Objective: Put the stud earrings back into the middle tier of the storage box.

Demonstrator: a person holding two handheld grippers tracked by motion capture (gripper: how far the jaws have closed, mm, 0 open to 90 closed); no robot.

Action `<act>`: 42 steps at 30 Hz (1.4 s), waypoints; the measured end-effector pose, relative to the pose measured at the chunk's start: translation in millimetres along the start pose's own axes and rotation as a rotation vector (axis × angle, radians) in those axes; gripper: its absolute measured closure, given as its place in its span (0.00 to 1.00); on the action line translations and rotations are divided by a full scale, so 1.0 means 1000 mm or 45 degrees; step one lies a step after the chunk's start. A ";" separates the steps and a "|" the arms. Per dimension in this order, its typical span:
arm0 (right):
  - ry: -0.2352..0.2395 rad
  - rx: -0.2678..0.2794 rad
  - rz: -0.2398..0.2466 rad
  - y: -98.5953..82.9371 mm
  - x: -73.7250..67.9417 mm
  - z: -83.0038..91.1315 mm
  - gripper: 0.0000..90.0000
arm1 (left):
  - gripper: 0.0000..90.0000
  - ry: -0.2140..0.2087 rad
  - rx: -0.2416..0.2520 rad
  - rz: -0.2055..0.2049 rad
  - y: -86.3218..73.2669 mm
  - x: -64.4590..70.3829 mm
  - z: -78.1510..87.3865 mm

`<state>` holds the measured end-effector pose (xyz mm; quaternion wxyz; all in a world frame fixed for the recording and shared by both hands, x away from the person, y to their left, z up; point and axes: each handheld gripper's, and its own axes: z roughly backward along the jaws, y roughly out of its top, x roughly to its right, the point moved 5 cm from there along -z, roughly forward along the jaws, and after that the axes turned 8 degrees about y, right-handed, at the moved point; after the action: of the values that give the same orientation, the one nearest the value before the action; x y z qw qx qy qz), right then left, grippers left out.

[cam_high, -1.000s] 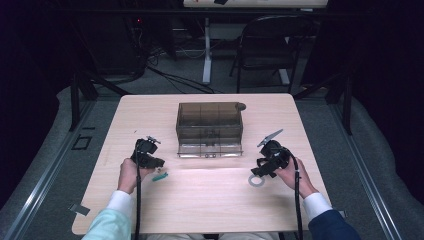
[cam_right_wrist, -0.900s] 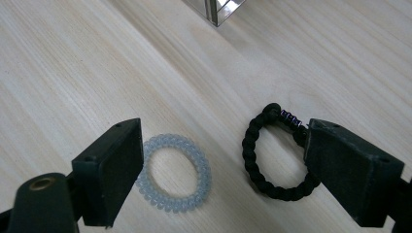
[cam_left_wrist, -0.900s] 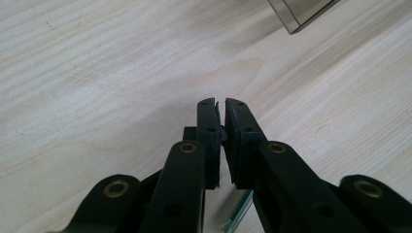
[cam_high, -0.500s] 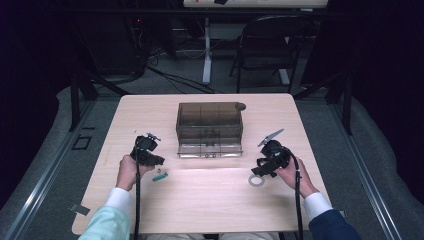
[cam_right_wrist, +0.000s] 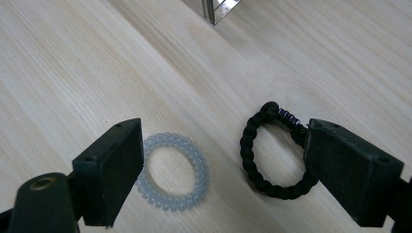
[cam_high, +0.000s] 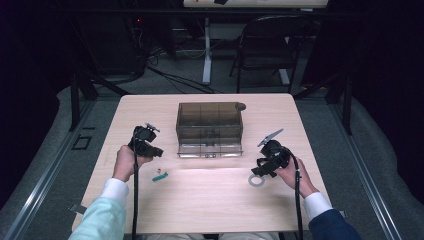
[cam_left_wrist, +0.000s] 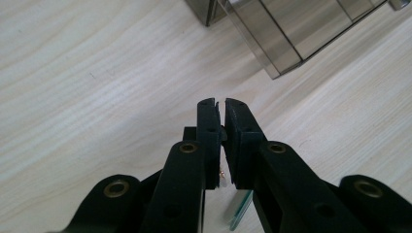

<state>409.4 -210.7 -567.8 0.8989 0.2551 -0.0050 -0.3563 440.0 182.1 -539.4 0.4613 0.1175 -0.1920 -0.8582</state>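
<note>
- Black left gripper [cam_left_wrist: 221, 104]: jaws pressed together, empty, above the clip [cam_high: 160, 175] on the surface [cam_high: 210, 200].
- Smoky organiser [cam_high: 210, 129]: centre.
- Right gripper [cam_right_wrist: 223, 160]: jaws spread over clear coil [cam_right_wrist: 172, 170] and black band [cam_right_wrist: 272, 150]; centre on one ring before closing.

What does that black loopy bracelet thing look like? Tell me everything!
The black bracelet is a braided cord loop, closed with a knot and a small dark bead section at its top. It lies flat on the pale wooden table, beside a clear coiled hair tie without touching it. The right gripper hangs open above it.
</note>
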 end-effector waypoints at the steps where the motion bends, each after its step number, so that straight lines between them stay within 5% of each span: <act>1: -0.001 -0.011 0.004 0.000 0.001 0.001 0.16 | 0.95 0.007 0.006 -0.009 0.003 -0.001 0.002; 21: 0.002 0.003 -0.017 0.000 0.002 0.000 0.16 | 0.95 0.022 0.056 -0.117 0.047 0.014 0.022; 42: 0.003 -0.007 -0.007 0.000 0.002 -0.001 0.16 | 0.95 -0.035 0.038 -0.174 0.066 0.043 -0.003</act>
<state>411.1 -211.9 -569.3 0.8985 0.2531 -0.0023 -0.3586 467.3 112.5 -514.0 0.3973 0.1254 -0.2027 -0.8862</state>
